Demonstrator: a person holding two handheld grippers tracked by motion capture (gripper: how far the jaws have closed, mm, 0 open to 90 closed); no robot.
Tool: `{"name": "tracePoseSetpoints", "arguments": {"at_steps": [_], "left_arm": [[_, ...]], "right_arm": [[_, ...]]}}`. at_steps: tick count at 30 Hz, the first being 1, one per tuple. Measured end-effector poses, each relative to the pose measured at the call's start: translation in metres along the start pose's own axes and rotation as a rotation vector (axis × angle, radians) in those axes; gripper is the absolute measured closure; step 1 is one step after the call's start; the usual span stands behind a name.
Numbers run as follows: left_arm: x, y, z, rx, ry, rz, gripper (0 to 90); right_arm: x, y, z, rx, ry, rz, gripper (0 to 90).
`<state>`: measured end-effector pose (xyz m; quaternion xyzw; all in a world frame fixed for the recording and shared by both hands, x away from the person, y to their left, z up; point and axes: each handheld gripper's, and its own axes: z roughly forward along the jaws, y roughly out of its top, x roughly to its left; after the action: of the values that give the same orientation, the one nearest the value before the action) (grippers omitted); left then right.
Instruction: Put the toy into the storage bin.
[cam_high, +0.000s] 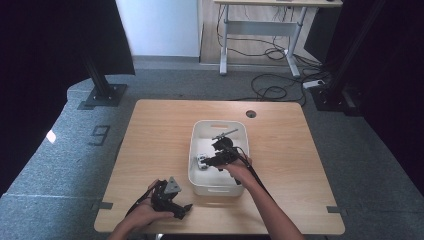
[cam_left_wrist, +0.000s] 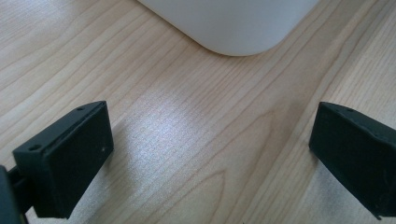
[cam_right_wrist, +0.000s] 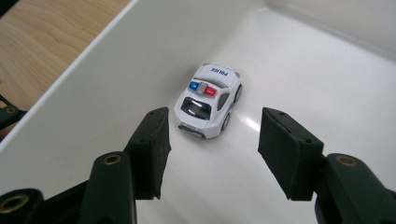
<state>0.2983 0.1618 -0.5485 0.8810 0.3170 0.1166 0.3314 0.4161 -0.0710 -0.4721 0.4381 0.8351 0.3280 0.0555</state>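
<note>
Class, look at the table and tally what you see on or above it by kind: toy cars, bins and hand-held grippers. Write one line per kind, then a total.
Toy police car, lying in the bin: 1
White plastic bin: 1
Hand-held grippers, left hand-held gripper over bare wood and right hand-held gripper above the car: 2
Total: 4

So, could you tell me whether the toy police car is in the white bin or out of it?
In: the toy police car sits upright on the white bin floor, walls around it.

left gripper: jaws wide apart, low, level | right gripper: jaws parted, tilted down
</note>
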Motion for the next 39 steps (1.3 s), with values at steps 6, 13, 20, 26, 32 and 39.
{"name": "tracePoseSetpoints", "arguments": {"at_steps": [6, 13, 20, 26, 32, 39], "left_arm": [[0.0, 0.0, 0.0, 0.001, 0.0, 0.001, 0.0], [0.0, 0.0, 0.0, 0.001, 0.0, 0.0, 0.0], [0.0, 0.0, 0.0, 0.001, -0.001, 0.0, 0.0], [0.0, 0.0, 0.0, 0.0, -0.001, 0.0, 0.0], [0.0, 0.0, 0.0, 0.0, -0.001, 0.0, 0.0], [0.0, 0.0, 0.0, 0.0, -0.001, -0.001, 0.0]], "right_arm": [[-0.008, -0.006, -0.023, -0.089, 0.003, 0.005, 42.8], [-0.019, -0.015, -0.048, -0.169, -0.005, 0.013, 42.7], [-0.035, -0.03, -0.071, -0.233, -0.021, 0.011, 42.2], [-0.048, -0.044, -0.085, -0.274, -0.032, 0.009, 40.3], [-0.062, -0.065, -0.099, -0.309, -0.048, 0.025, 39.8], [-0.081, -0.09, -0.114, -0.352, -0.085, 0.056, 39.5]]}}
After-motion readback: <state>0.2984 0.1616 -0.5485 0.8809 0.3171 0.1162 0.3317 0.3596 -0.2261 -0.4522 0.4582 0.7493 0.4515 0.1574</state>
